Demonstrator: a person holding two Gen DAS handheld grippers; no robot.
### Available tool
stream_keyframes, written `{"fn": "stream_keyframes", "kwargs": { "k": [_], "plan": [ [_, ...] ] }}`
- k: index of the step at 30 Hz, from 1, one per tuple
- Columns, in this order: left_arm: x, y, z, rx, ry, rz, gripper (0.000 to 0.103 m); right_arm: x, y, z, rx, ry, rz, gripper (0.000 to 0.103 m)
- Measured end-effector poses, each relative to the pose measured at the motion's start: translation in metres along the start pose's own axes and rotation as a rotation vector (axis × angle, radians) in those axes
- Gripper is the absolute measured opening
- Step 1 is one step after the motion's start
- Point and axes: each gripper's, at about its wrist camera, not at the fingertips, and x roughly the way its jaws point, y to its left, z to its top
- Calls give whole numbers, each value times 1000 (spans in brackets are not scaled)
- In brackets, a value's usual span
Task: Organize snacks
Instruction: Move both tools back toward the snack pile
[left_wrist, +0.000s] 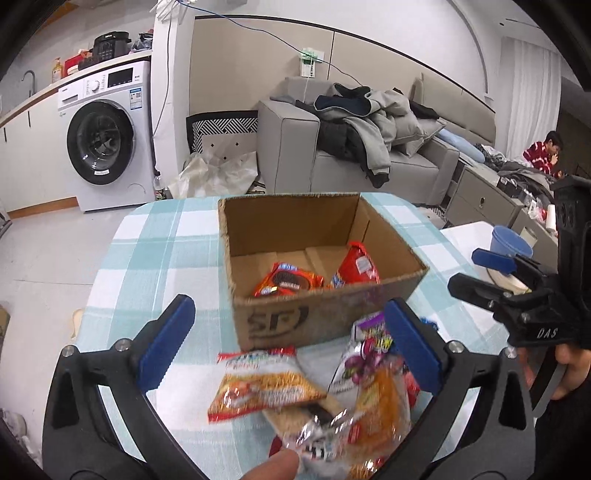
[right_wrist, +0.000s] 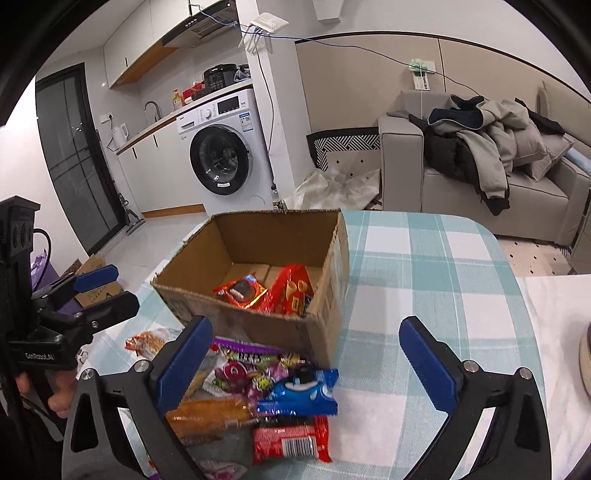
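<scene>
Checked teal-and-white cloth covers the table under both grippers. Left gripper is spread wide over a heap of snack packets, gripping none. Right gripper is also spread wide, with a blue cookie packet and a red packet between its fingers. Just beyond stands an open cardboard box, blocking the way forward, holding an orange cookie packet and a red bag. Behind are a washing machine and a sofa.

I see open cardboard box upright beyond my fingertips, orange cookie pack and red snack bag lying inside. Loose heap before it: blue cookie pack, red wrapper, purple candy bag, noodle packet between left fingers.
</scene>
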Motion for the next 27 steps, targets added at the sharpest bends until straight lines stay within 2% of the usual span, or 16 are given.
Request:
{"fn": "stream_keyframes", "kwargs": {
  "k": [16, 27],
  "plan": [
    [-36, -2, -65, 17, 50, 27, 102, -23, 16, -58, -17, 39, 21, 103],
    [-51, 1, -88, 29, 66, 33, 102, -24, 40, -96, -71, 92, 63, 103]
  ]
}}
